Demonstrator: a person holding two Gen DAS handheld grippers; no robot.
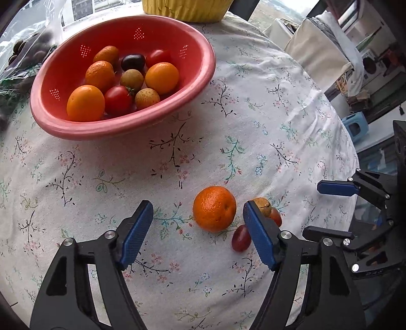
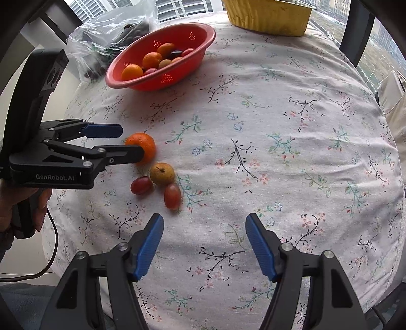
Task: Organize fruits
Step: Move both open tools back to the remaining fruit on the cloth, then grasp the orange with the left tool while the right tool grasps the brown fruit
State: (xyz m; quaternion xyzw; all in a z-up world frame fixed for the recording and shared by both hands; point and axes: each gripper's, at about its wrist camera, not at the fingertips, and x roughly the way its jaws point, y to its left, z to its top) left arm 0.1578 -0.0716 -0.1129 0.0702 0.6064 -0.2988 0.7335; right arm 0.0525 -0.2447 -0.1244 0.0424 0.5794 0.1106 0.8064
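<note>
Sitting on a white tablecloth with a floral print (image 1: pixel 253 106) are four loose fruits near the front edge: a round orange mandarin with dimpled skin (image 1: pixel 214 208), a small yellow-brown pear-like fruit (image 2: pixel 162 173), and two red oval grape tomatoes, one on the left (image 2: pixel 141 185) and one on the right (image 2: pixel 172 196). They're all bunched together, the brown one just beside the mandarin and the two red ones nearer than that.

Left gripper (image 1: pixel 198 222), black with blue ribbed pads, is tilted down over the mandarin. Its jaws are spread, and in the left wrist view the mandarin sits between the pads, closer to the right one, with clear cloth showing on the left side. In the right wrist view the lower finger crosses in front of the mandarin, so I can't tell if it touches there, but it doesn't look pinched. A hand (image 2: pixel 15 203) grips that tool's handle at the left edge.

Right gripper (image 2: pixel 204 228) has the same blue pads, also spread apart, nothing between them but bare cloth. It hangs well to the right of the loose fruit.

Far left on the table is a red plastic colander bowl (image 1: pixel 198 83) holding oranges, red tomatoes, a couple of brownish fruits and one dark plum-like thing. Behind it there's a clear plastic bag of dark fruit (image 2: pixel 106 33), and a yellow ribbed container (image 2: pixel 266 17) at the far edge.
</note>
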